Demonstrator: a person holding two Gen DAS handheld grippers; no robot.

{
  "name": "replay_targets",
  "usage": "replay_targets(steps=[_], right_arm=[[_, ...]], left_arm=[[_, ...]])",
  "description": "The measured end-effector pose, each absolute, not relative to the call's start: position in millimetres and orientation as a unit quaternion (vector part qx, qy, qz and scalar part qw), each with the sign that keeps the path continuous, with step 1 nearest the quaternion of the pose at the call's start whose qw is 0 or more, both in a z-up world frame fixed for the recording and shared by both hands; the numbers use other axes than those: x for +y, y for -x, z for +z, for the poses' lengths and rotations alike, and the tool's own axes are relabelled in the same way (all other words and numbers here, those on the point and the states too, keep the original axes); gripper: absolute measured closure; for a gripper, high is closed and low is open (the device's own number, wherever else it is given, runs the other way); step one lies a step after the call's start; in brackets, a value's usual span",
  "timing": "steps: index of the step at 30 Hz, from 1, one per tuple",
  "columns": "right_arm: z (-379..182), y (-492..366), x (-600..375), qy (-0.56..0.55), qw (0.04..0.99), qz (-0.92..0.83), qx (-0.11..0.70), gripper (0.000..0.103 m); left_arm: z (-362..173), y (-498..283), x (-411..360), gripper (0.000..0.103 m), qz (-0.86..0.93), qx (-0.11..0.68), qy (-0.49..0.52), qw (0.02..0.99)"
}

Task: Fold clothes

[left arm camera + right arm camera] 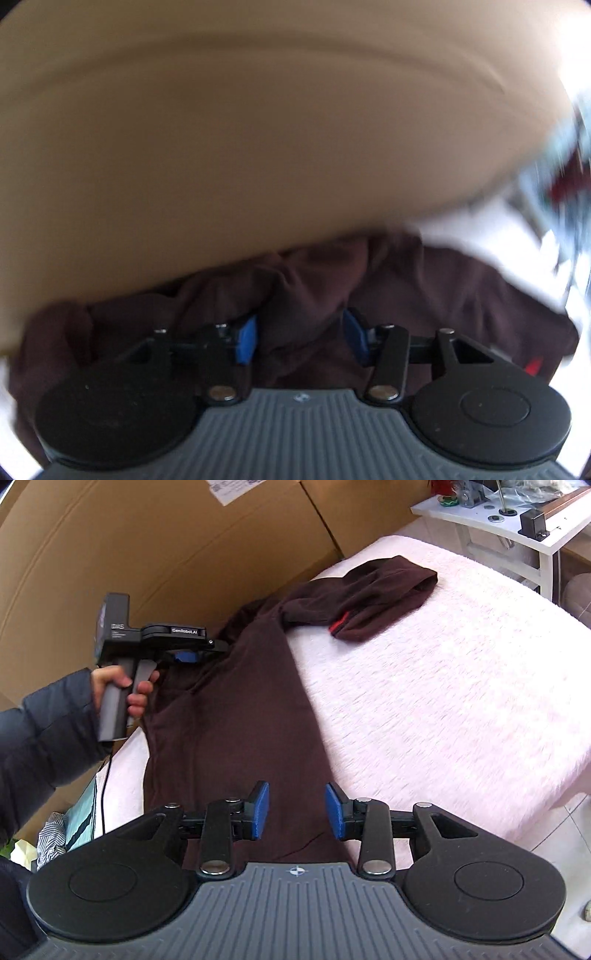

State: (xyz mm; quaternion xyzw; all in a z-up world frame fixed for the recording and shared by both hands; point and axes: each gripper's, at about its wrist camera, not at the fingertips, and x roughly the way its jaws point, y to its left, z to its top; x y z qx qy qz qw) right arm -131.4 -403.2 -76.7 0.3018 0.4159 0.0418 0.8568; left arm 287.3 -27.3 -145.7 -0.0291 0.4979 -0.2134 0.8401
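A dark maroon garment [251, 709] lies stretched along the left edge of a pink fleece-covered bed [443, 701]. One part with a red stripe [341, 622] is flopped toward the far end. My right gripper [297, 812] hovers over the garment's near end. Its blue pads stand apart, with flat cloth showing between them. My left gripper [186, 657], held by a hand [122, 690], is at the garment's far left edge. In the blurred left wrist view a bunch of the maroon garment [424, 295] fills the gap of the left gripper [301, 339] and touches both pads.
Large cardboard sheets [147, 535] stand along the bed's left side and fill the upper left wrist view [240, 129]. A white table [498, 520] with small items is at the far right. Striped and light-blue clothes [55, 834] lie low on the left.
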Motion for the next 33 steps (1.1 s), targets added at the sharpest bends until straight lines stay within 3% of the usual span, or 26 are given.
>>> replay_targets(steps=[2, 5, 9, 15, 20, 22, 23, 24, 33], right_arm=[[-77.1, 129.8, -412.1, -0.303, 0.854, 0.048, 0.42, 0.065], [-78.1, 131.0, -424.2, -0.305, 0.85, 0.058, 0.426, 0.064], [-87.0, 133.5, -437.6, -0.322, 0.836, 0.075, 0.438, 0.063], [-104.9, 142.3, -443.5, -0.345, 0.813, 0.105, 0.457, 0.061], [-113.5, 151.7, -445.6, -0.363, 0.802, 0.121, 0.459, 0.06], [-116.1, 155.2, -446.0, -0.368, 0.798, 0.121, 0.461, 0.06], [-117.2, 156.7, -446.4, -0.37, 0.797, 0.121, 0.462, 0.06], [-118.3, 158.1, -446.9, -0.372, 0.796, 0.122, 0.462, 0.06], [-122.7, 151.1, -444.9, -0.375, 0.793, 0.131, 0.462, 0.06]], left_arm=[[-134.6, -278.4, -30.1, 0.049, -0.217, 0.495, 0.016, 0.841], [-108.0, -250.9, -40.7, 0.038, -0.229, 0.476, -0.03, 0.849], [-88.6, -211.4, -82.0, 0.034, -0.279, 0.468, -0.094, 0.833], [-119.4, -184.9, -158.0, 0.034, -0.277, 0.457, -0.196, 0.822], [-142.0, -192.3, -181.4, 0.036, -0.23, 0.467, -0.22, 0.825], [-146.9, -197.3, -184.6, 0.041, -0.231, 0.477, -0.214, 0.821], [-147.0, -198.6, -184.3, 0.064, -0.236, 0.481, -0.205, 0.819], [-147.1, -199.9, -184.0, 0.103, -0.241, 0.486, -0.196, 0.817], [-117.5, -213.0, -152.9, 0.103, -0.244, 0.504, -0.093, 0.824]])
